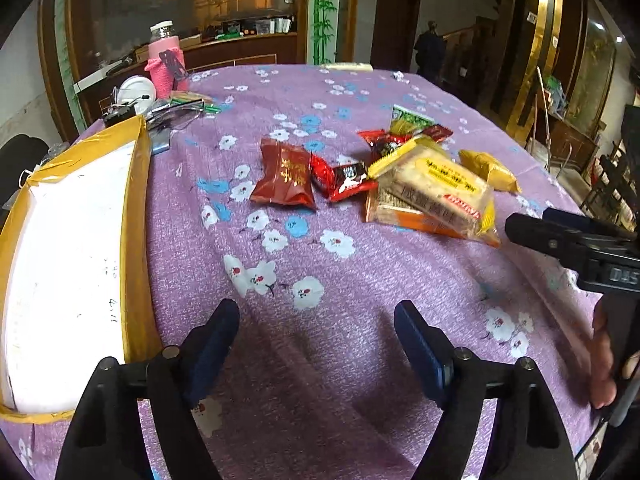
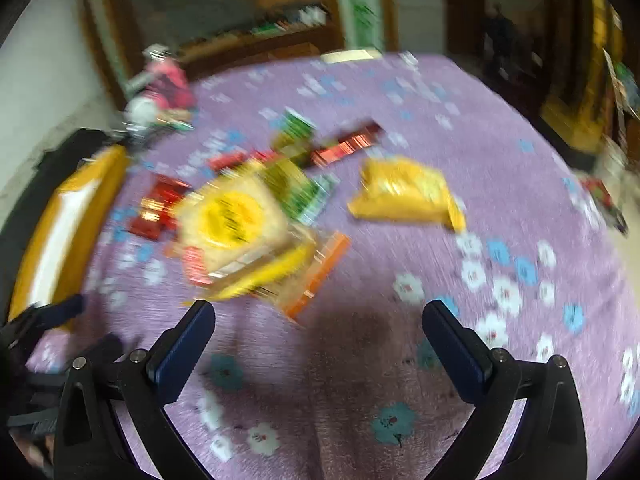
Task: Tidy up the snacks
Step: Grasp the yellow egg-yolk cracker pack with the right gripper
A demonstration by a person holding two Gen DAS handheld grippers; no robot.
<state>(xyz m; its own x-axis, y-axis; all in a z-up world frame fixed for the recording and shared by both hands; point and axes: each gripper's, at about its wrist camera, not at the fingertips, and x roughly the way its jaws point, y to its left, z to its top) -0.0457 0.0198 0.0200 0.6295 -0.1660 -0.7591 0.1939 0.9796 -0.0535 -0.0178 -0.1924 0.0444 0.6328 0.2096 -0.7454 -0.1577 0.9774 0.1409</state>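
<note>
Snack pile mid-table at 1 o'clock of left gripper, fingers apart, empty, box at 9 o'clock, pink bottle only sharp left view, right gripper spread, blurred, yellow packet at 12.

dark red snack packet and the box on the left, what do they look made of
Dark red snack packet: glossy plastic film, judging by its sheen and crimped ends. Box: probably white foam or board, matte inside, its rim wrapped in shiny yellow tape; the look leaves that open.
</note>
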